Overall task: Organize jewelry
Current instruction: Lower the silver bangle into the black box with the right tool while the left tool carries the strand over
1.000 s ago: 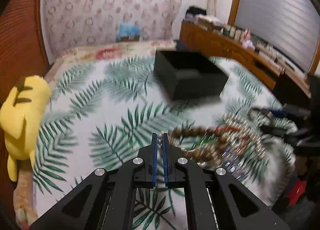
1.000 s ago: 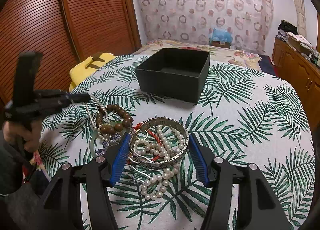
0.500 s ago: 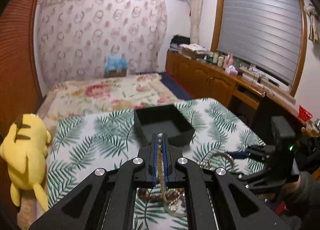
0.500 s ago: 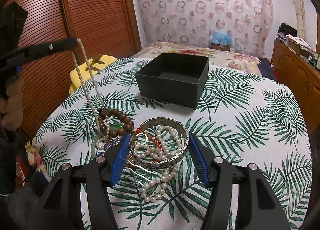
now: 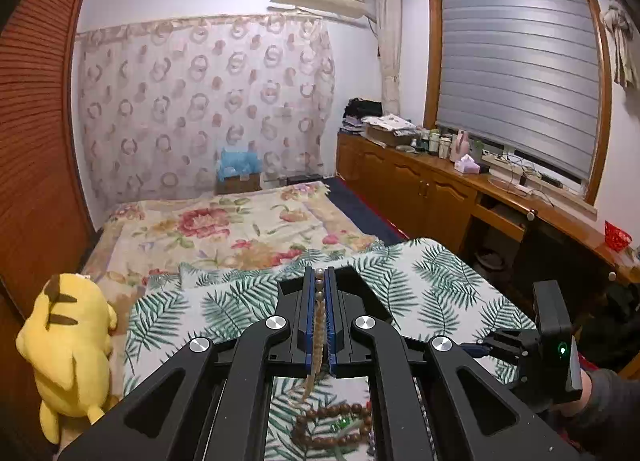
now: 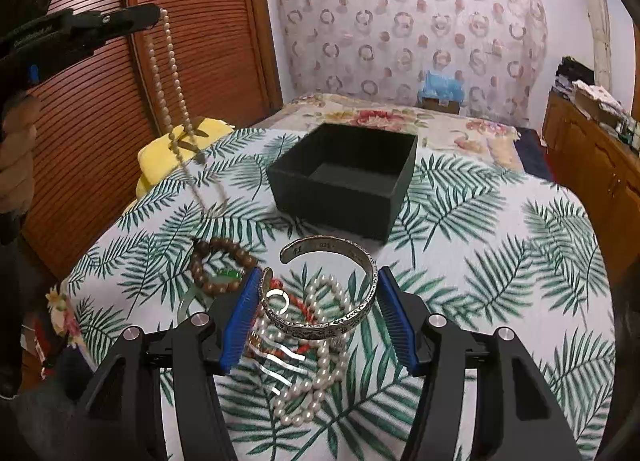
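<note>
My left gripper [image 5: 319, 281] is shut on a beige bead necklace [image 5: 319, 321] and holds it high above the table. In the right wrist view the left gripper [image 6: 154, 19] is at the upper left with the necklace [image 6: 176, 101] hanging clear, left of the open black box [image 6: 344, 177]. My right gripper [image 6: 316, 321] is open low over the table, its jaws on either side of a silver cuff bangle [image 6: 332, 293] that lies on white pearls [image 6: 316, 373]. A brown wooden bead bracelet [image 6: 218, 265] lies to the left; it also shows in the left wrist view [image 5: 332, 427].
The table wears a palm-leaf cloth [image 6: 500, 261]. A yellow plush toy [image 5: 68, 345] sits at the table's left edge. A bed [image 5: 224, 229] lies beyond, wooden cabinets [image 5: 432, 189] to the right, a slatted wooden door [image 6: 100, 109] to the left.
My left gripper has lifted the beige necklace up off the jewelry pile until it hangs free. The right gripper has stayed open around the silver bangle.
</note>
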Motion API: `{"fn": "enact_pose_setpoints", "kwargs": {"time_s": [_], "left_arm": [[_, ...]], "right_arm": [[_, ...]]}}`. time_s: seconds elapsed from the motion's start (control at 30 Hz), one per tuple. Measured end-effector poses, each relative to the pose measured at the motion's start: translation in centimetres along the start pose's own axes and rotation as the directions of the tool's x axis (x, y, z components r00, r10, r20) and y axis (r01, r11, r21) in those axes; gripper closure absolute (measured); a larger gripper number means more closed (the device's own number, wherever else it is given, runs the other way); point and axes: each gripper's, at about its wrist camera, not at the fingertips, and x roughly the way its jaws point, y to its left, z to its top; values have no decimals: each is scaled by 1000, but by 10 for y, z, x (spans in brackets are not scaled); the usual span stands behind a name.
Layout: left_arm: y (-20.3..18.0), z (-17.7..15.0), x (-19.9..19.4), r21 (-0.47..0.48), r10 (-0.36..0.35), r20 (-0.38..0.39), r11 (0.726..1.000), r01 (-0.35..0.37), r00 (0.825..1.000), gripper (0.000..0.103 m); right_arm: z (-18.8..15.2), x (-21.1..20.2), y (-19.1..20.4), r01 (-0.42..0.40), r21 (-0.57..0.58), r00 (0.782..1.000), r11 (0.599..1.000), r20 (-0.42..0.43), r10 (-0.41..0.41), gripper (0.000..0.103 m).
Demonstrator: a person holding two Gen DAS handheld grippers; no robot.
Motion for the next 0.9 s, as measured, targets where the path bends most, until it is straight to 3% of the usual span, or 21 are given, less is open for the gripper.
{"fn": "enact_pose_setpoints", "kwargs": {"time_s": [0.27,0.47,0.77,0.9], "left_arm": [[7,25,20,8,31,12,999,-31,999,99],[6,45,36,26,50,17,998,-50,999,99],[0,66,51,44,57,21,997,-58,998,99],[-1,69,63,40,50,8,998,-50,999,99]], "right_arm": [[43,16,-9,12,-43,999,999,51,-10,42],[73,51,-19,33,-76,998,997,53,-29,42],[84,99,-32,17,-67,1000,998,-5,-17,41],[86,95,-35,11,-60,1000,998,18,-10,33]]}}
